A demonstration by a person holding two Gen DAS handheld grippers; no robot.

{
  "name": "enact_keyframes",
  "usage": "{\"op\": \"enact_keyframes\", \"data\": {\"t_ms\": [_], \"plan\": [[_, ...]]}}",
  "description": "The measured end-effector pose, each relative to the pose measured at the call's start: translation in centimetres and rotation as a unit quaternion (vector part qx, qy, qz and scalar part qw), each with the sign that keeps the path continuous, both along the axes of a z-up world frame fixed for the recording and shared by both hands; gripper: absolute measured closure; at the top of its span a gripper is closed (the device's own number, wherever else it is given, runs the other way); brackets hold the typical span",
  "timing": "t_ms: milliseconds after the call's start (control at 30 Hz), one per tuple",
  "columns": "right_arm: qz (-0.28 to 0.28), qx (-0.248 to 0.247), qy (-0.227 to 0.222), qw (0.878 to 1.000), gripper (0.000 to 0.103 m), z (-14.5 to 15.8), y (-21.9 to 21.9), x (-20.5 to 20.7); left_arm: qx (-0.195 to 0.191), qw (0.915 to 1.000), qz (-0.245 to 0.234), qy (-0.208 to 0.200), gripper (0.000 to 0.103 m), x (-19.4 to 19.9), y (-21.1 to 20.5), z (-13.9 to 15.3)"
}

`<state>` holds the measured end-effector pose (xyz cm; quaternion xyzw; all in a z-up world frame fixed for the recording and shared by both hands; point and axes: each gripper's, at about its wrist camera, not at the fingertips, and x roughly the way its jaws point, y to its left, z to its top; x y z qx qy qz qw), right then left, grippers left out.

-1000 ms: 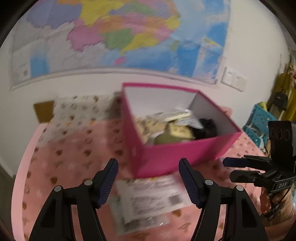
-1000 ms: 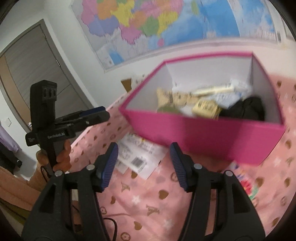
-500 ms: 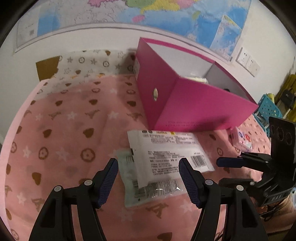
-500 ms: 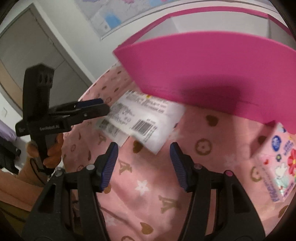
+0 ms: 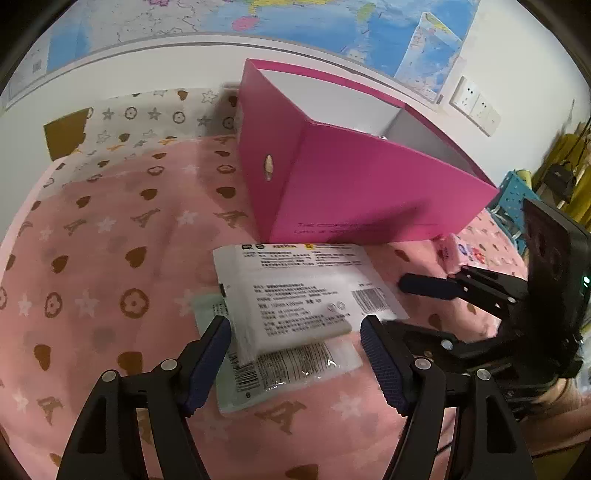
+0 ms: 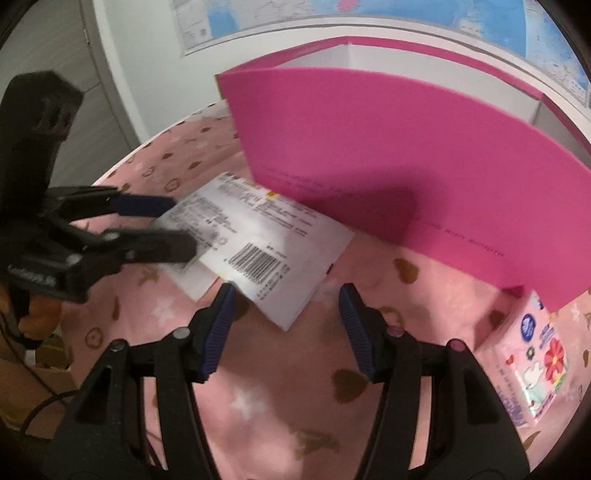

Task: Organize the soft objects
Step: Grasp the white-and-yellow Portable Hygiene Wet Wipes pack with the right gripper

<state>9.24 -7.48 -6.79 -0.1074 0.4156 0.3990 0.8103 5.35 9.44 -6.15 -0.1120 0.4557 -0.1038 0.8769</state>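
A white soft packet lies on the pink patterned cloth in front of the magenta box, on top of a second clear packet. My left gripper is open, its fingers straddling the near edge of the packets. The white packet also shows in the right wrist view. My right gripper is open just above its near corner. A pink tissue pack lies at the box's right corner. The box's contents are hidden from here.
The magenta box stands close behind the packets. A wall with a map and sockets is behind. A blue crate and yellow items stand off the bed's right side. A door is at the left.
Both grippers have dropped from above the box to low over the cloth and closed in on the white packet. The box's inside is no longer visible.
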Motion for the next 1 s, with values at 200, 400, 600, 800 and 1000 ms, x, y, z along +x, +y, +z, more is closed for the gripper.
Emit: {"op": "enact_keyframes", "data": {"t_ms": [200,400,600,800,1000], "plan": [[-0.004,0.018,-0.016,1.000,0.043,1.0,-0.9,0.0,0.004,0.9999,-0.009,-0.009,0.029,0.1,-0.1,0.5],[-0.002,0.037,-0.025,0.999,0.043,2.1,-0.7,0.7,0.065,0.9972,-0.014,-0.035,0.029,0.5,-0.5,1.0],[-0.003,0.066,-0.015,0.998,0.043,2.7,0.0,2.1,0.085,0.9943,-0.023,-0.060,0.031,1.9,-0.1,1.0],[0.009,0.084,-0.011,0.996,0.043,3.0,0.1,2.5,0.083,0.9938,-0.043,-0.060,0.044,3.1,0.1,0.5],[0.017,0.083,-0.004,0.996,0.051,2.5,0.7,2.8,0.070,0.9946,-0.046,-0.061,0.046,3.5,0.2,0.5]]}}
